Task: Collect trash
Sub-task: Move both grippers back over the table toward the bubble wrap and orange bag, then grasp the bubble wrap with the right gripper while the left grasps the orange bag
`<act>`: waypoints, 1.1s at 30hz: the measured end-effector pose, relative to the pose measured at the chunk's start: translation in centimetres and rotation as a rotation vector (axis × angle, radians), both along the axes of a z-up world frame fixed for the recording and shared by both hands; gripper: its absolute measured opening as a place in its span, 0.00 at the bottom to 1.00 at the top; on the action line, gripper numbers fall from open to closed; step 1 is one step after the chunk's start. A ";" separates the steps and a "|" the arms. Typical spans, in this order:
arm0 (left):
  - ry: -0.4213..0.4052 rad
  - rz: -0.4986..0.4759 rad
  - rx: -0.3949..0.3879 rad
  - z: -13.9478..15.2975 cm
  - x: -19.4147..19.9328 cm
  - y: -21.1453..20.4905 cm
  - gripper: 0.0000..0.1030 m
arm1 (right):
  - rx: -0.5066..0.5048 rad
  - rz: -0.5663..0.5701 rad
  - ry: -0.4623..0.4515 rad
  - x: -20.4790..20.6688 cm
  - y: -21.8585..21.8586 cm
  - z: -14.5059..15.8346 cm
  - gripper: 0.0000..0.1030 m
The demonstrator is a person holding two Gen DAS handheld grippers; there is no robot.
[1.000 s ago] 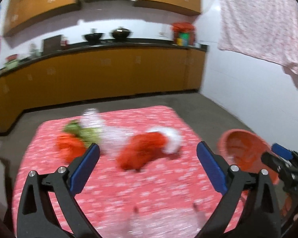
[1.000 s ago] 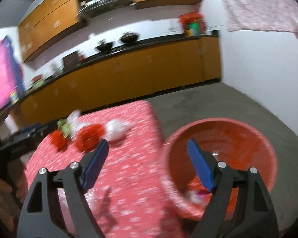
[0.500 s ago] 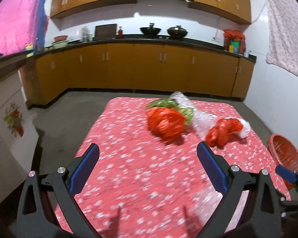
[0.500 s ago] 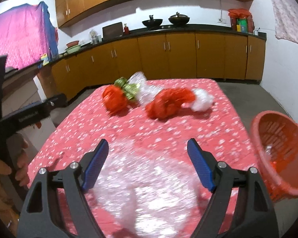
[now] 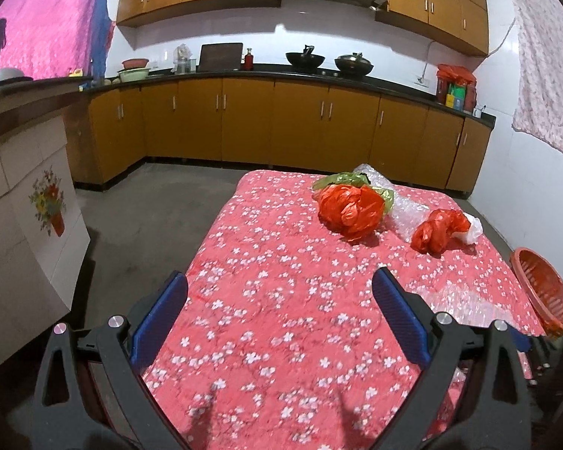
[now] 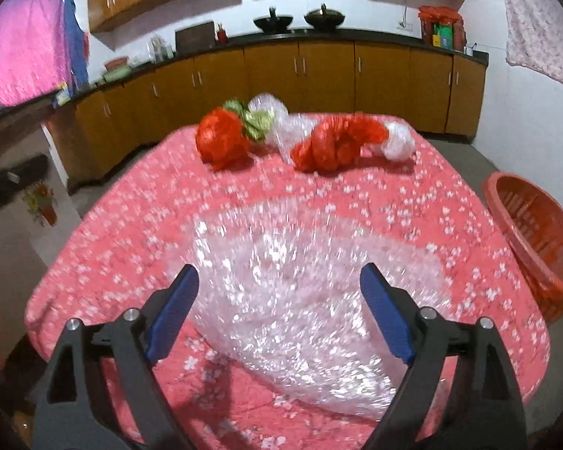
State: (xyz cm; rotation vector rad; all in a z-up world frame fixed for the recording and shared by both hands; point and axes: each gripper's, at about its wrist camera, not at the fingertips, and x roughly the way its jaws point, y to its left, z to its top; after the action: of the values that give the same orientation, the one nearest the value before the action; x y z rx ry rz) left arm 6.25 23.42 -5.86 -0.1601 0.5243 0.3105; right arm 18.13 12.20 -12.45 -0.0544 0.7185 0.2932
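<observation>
The right tool (image 6: pixel 277 313) is opening, pads apart, over a bubble-wrap sheet (image 6: pixel 296 292) at frame centre. Beyond lie red bags (image 6: pixel 334 146); the orange basket (image 6: pixel 536 232) sits right. The left tool (image 5: pixel 279 318) is released, empty above the surface (image 5: pixel 281 300).

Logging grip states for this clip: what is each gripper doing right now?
Left gripper: open, nothing between its jaws.
Right gripper: jaws opening, over the bubble wrap sheet, not gripping it.
</observation>
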 end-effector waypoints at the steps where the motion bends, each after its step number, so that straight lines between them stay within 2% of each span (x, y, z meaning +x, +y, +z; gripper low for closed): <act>1: 0.000 0.002 -0.002 0.0 -0.2 0.1 0.95 | -0.011 -0.004 0.010 0.1 0.1 -0.3 0.83; 4: -0.003 0.006 -0.010 -0.1 -0.4 0.3 0.95 | -0.029 -0.007 0.049 0.7 0.2 -1.1 0.76; 6: -0.003 0.005 -0.013 -0.1 -0.3 0.4 0.95 | -0.032 0.006 0.066 0.9 0.4 -1.3 0.62; 9: -0.001 0.001 -0.019 -0.1 -0.1 0.2 0.95 | -0.051 0.027 0.067 0.9 0.8 -1.2 0.47; 15: 0.011 -0.024 -0.011 -0.3 0.7 -0.7 0.95 | -0.039 0.034 0.064 0.9 0.5 -1.2 0.25; 22: 0.043 -0.044 -0.035 -0.4 3.3 -1.5 0.95 | 0.017 -0.001 0.051 1.8 -1.5 -0.3 0.21; 33: 0.081 -0.097 -0.029 -0.9 11.7 -4.0 0.96 | 0.088 -0.078 0.008 6.7 -6.1 2.6 0.21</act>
State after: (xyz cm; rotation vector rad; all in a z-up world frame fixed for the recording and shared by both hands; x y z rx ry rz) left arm 17.92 19.41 -6.72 -0.1506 0.6149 0.2158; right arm 24.82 6.06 -9.85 0.0583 0.7128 0.2500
